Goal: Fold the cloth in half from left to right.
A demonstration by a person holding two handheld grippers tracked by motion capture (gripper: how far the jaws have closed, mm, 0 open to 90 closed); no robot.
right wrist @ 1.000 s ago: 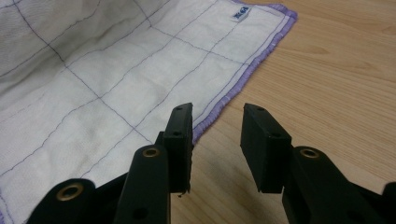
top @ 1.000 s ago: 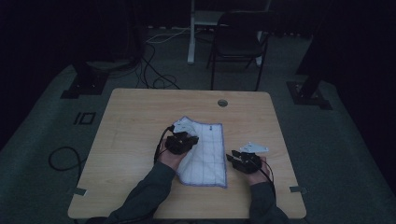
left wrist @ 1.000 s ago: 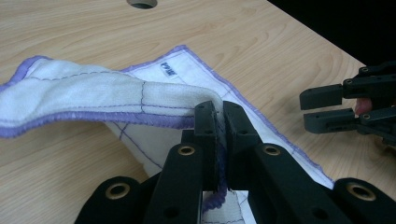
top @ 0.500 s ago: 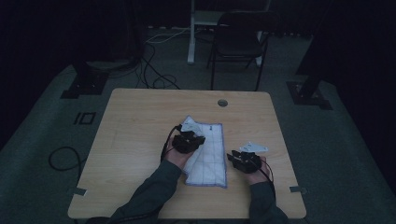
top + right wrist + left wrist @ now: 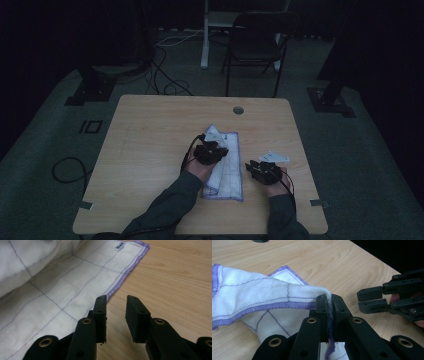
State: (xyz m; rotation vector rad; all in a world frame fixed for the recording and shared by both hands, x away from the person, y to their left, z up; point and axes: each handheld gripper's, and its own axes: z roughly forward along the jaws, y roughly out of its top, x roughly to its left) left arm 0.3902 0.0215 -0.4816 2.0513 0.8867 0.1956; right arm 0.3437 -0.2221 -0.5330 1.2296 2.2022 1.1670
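While clenched on the cloth: left tool (image 5: pixel 329 305), pads pinching the purple-stitched hem, fabric squeezed flat between them and trailing down past the jaws.

Left tool, high view: (image 5: pixel 212 151), over the middle of the cloth, held by a hand coming out of a dark sleeve (image 5: pixel 165 210).

Cloth: white cloth (image 5: pixel 226 165) with thin purple grid stitching and a thick purple border, lying near the middle of the surface, long side running away from the person.

Cloth, lifted part: one edge raised off the flat layer and drawn over it, arching from the pinch toward the left of the left gripper view (image 5: pixel 257 296); flat layer beneath still on the wood.

Right tool: (image 5: pixel 116 315), released, jaws apart with bare wood in the gap, nothing between the pads; jaws just been closing partway.

Right tool, position: just beside the cloth's purple border (image 5: pixel 120 285), left jaw close to the hem, not touching fabric as far as visible; in the high view (image 5: pixel 264 171) at the cloth's right edge.

Right tool, from the left gripper view: (image 5: pixel 372 301) near the pinched corner, apart from it.

Label: small white tag (image 5: pixel 119 246) sewn near the far corner of the cloth, dark printed characters too small and tilted to read.

Surface: light wood-grain surface (image 5: pixel 150 130), round cable hole (image 5: pixel 238 110) at the far edge.
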